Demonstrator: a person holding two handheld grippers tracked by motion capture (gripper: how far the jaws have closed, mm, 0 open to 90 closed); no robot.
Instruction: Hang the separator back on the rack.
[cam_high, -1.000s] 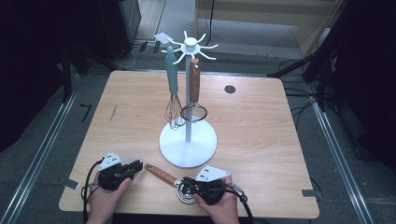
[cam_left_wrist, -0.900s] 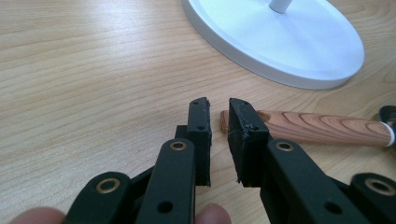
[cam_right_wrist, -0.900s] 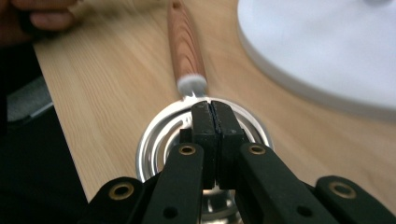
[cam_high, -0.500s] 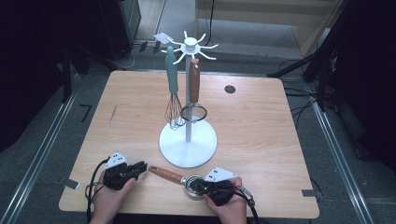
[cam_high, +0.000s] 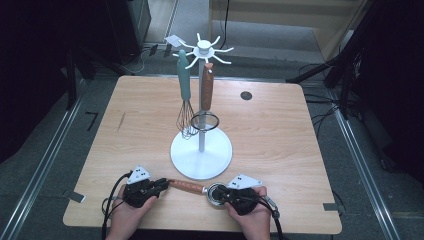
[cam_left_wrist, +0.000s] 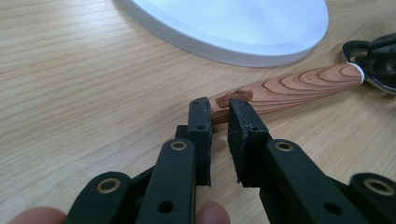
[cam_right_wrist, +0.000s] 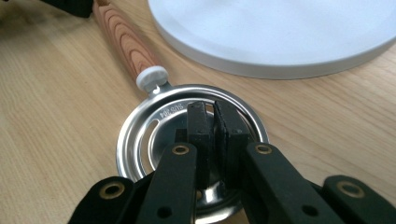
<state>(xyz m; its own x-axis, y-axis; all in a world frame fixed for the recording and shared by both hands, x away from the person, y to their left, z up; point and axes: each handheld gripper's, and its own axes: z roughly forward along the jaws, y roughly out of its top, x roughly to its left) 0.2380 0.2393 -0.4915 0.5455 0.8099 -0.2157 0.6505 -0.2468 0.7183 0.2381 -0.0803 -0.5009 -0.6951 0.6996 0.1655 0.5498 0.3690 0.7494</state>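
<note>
High view: one table (cam_high: 280, 145), one white stand (cam_high: 201, 159) with two utensils hung on it, a whisk (cam_high: 185, 107) and a wood-handled strainer (cam_high: 205, 107). Near the front edge, one separator (cam_high: 197, 189), wooden handle to the left, steel bowl to the right, lying just in front of the stand's base. Two grippers, one per hand: left gripper (cam_high: 161, 184) at the handle's end, right gripper (cam_high: 224, 194) at the bowl.

Left gripper view: jaws nearly together, a narrow gap between, clamped on the small tab at the end of the handle (cam_left_wrist: 285, 88); base of the stand (cam_left_wrist: 233, 25) just beyond.

Right gripper view: jaws closed on the slotted steel bowl (cam_right_wrist: 187, 135), pads almost meeting over its middle; one white collar (cam_right_wrist: 152, 78) joining bowl to handle.
</note>
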